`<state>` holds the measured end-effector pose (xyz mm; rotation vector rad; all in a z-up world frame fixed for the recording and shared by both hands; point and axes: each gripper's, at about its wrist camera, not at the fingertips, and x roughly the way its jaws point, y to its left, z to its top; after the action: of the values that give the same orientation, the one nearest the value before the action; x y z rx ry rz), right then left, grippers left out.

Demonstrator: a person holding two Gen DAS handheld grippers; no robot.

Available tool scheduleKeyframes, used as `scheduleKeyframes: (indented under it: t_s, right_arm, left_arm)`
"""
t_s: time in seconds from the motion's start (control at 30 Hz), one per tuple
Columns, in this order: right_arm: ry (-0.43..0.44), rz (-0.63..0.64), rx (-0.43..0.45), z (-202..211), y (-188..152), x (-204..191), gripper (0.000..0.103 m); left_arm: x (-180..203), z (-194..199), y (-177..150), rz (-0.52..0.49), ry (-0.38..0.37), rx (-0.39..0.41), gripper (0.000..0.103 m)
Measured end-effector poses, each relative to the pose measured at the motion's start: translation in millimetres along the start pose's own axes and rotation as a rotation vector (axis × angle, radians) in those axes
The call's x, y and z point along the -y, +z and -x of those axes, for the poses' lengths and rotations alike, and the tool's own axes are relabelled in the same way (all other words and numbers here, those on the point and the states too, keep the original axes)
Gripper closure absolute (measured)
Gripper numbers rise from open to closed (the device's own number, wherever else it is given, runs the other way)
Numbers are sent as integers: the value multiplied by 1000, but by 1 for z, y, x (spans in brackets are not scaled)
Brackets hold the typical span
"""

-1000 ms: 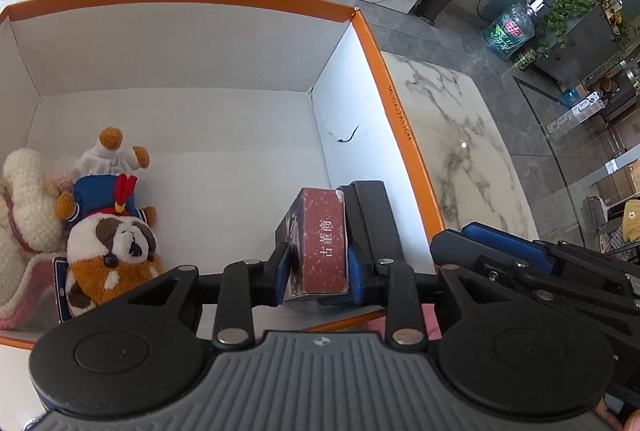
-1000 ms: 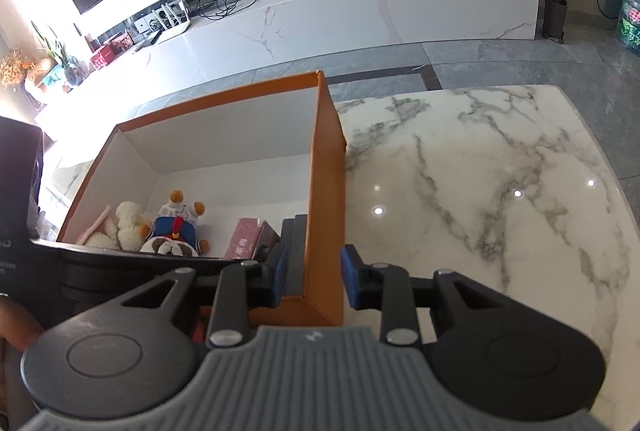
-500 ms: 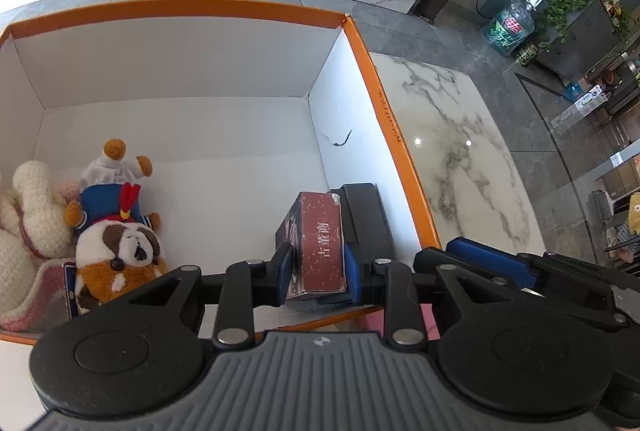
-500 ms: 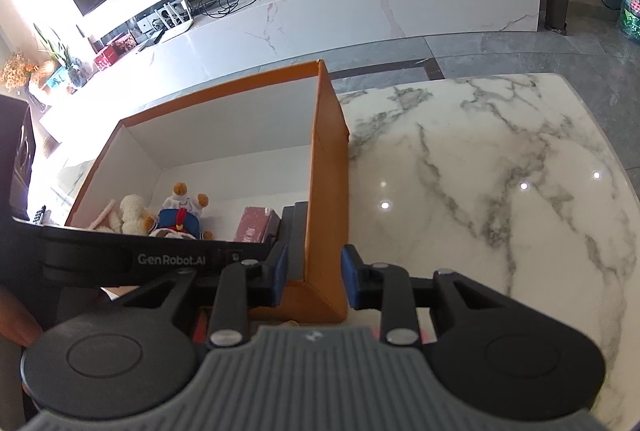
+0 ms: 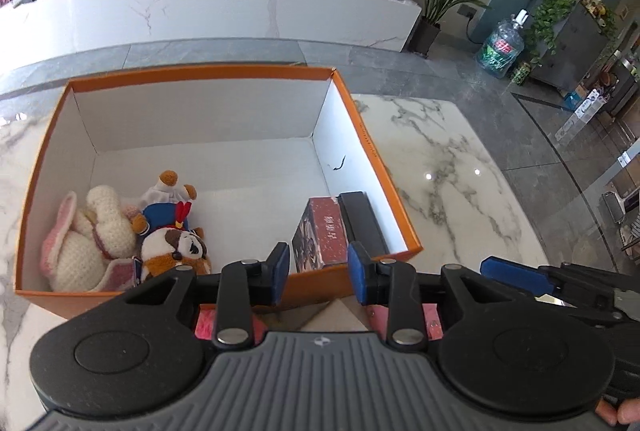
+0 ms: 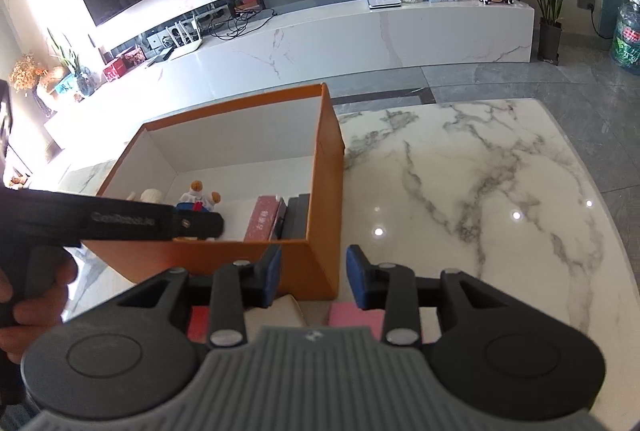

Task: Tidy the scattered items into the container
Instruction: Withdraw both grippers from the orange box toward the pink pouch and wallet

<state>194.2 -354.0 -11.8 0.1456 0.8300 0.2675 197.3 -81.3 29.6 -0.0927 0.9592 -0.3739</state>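
Left wrist view: we see our left tool (image 5: 319,278) opening with nothing between its blue pads, just above the near wall of the orange box (image 5: 362,135). Inside lie a red box (image 5: 322,236), a black box (image 5: 362,219), a dog toy (image 5: 176,249) and a white bunny (image 5: 94,239). Our right tool (image 6: 313,281) is opening too, empty, by the box's near corner. The box sits on the marble tabletop (image 6: 472,199).

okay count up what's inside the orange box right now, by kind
Plush toys: 2, a white knitted bunny and a brown-and-white dog in a blue outfit
Boxes: 2, a red box and a black box
Total: 4
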Motion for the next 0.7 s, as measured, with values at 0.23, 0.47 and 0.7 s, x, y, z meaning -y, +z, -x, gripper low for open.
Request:
scheduleKeyframes:
  t_s: [0.23,0.47,0.7]
  right_arm:
    - [-71,-27,-28,23,-61,12,64]
    - [-84,-77,-112,15,-102,24,64]
    - [-118,-113,-152,-2,-115,33,86]
  left_arm:
    - [22,23,-53,-118,-77,-26,65]
    - [28,-21,-87,-140,-63,-162,64]
    - [29,-39,-95,-141,-85,-203,54]
